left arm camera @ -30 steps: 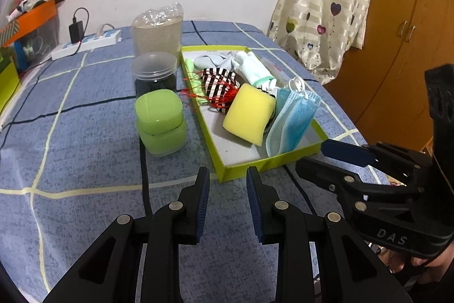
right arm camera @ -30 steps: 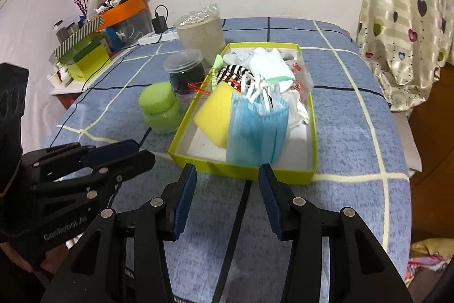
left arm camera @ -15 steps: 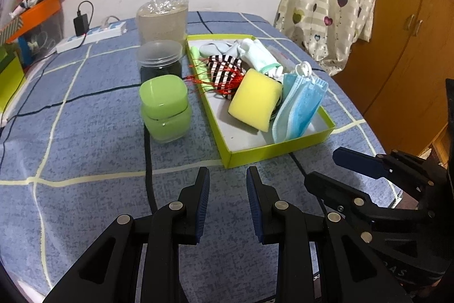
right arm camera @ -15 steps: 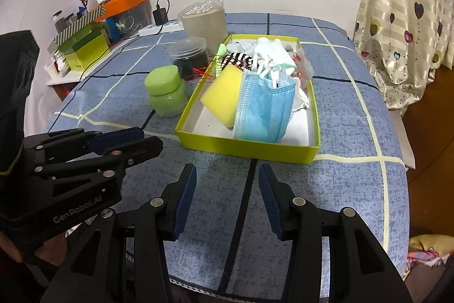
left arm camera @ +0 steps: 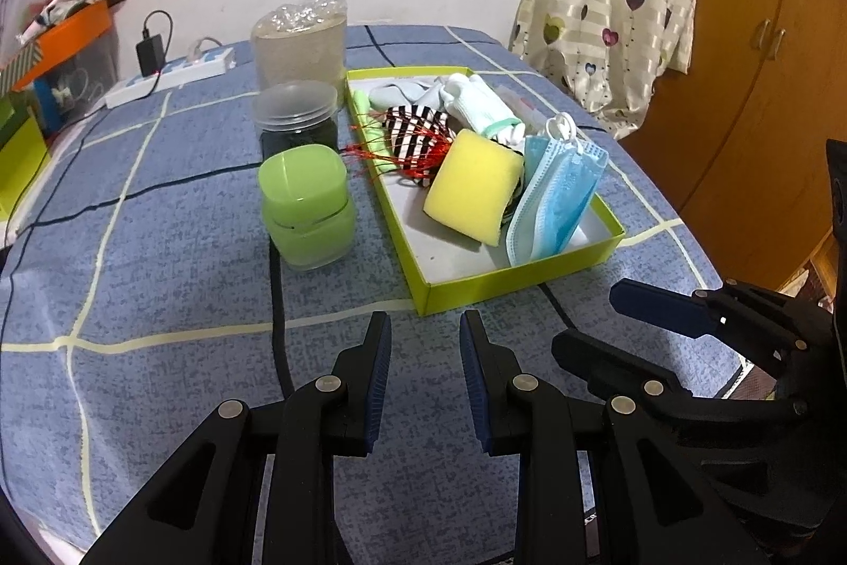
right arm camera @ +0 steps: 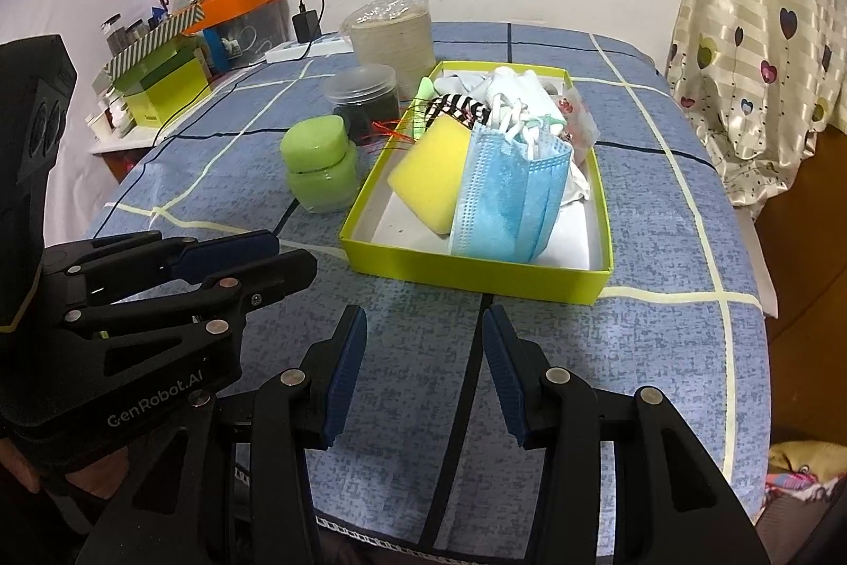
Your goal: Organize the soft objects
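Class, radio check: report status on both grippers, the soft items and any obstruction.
Left gripper and right gripper open, empty. Face masks, yellow sponge in yellow-green tray. Nothing blocking.

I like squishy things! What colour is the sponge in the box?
The sponge is yellow, seen best from the left wrist.

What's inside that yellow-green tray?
The tray holds a yellow sponge, blue face masks, white socks and a striped cloth. Whatever lies beneath them is hidden.
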